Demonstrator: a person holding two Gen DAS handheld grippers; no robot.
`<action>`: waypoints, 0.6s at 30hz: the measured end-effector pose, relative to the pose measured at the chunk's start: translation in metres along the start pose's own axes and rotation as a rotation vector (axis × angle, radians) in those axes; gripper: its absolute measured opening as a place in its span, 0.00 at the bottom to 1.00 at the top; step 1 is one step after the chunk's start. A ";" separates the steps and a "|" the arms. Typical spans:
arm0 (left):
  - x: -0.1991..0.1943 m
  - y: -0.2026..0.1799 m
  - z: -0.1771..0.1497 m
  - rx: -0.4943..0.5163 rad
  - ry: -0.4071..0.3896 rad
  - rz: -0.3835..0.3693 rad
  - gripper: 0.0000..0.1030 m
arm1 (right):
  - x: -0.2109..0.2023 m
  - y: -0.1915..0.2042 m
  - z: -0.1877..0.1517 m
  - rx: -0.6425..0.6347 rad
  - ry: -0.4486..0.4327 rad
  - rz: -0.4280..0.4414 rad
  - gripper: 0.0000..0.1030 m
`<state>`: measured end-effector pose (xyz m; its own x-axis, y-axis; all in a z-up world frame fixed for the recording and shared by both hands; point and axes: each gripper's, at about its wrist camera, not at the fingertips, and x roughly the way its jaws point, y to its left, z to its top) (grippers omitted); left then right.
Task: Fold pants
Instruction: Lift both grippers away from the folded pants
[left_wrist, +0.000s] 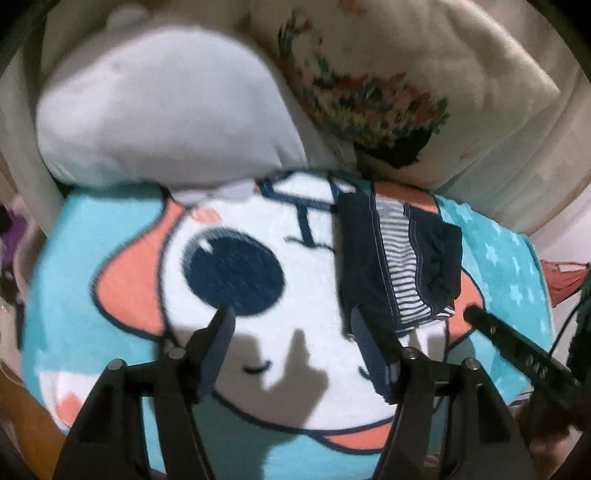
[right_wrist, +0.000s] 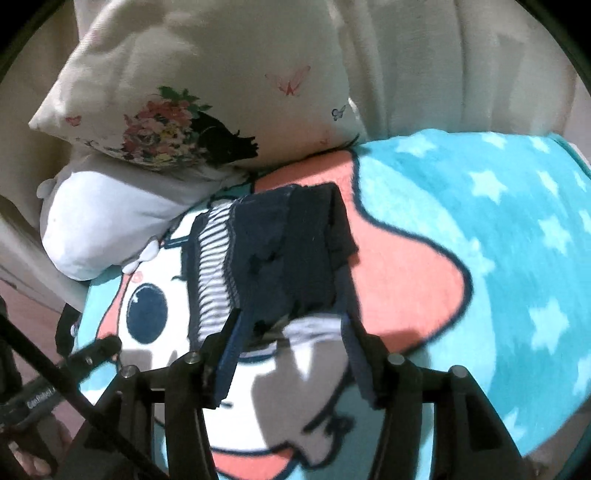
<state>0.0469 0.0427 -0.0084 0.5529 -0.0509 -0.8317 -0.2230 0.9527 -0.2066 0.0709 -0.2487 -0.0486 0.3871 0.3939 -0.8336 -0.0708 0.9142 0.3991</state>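
I read no clear writing. Navy pants (right_wrist: 273, 258) with striped lining lie folded at my 12 o'clock on the blanket (right_wrist: 480, 240); left claw (left_wrist: 291, 325) and right claw (right_wrist: 291, 325) both spread.

A teal fleece blanket (right_wrist: 498, 229) printed with pale stars and a large cartoon face in white, coral and navy covers the bed-like surface. At its far edge lie two pillows: a plain white pillow (left_wrist: 162, 122) and, partly on top of it in the right wrist view, a cream pillow (right_wrist: 207, 92) printed with flowers, butterflies and a dark silhouette. Behind them hangs a pale, softly folded fabric backdrop (right_wrist: 443, 66), and a strip of pinkish floor (right_wrist: 26, 306) shows at the left of the right wrist view; the light is dim and indoor, throwing hard shadows onto the blanket.
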 end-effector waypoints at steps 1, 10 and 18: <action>-0.007 0.000 -0.001 0.014 -0.029 0.011 0.67 | -0.003 0.003 -0.005 0.000 -0.005 -0.012 0.60; -0.081 0.006 -0.006 0.076 -0.369 0.184 0.93 | -0.011 0.034 -0.035 -0.029 -0.008 -0.056 0.61; -0.138 0.014 -0.010 0.089 -0.612 0.246 1.00 | -0.025 0.056 -0.034 -0.067 -0.066 -0.066 0.62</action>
<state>-0.0400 0.0600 0.0983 0.8562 0.3253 -0.4014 -0.3480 0.9373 0.0173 0.0256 -0.2039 -0.0184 0.4529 0.3274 -0.8293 -0.1036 0.9432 0.3158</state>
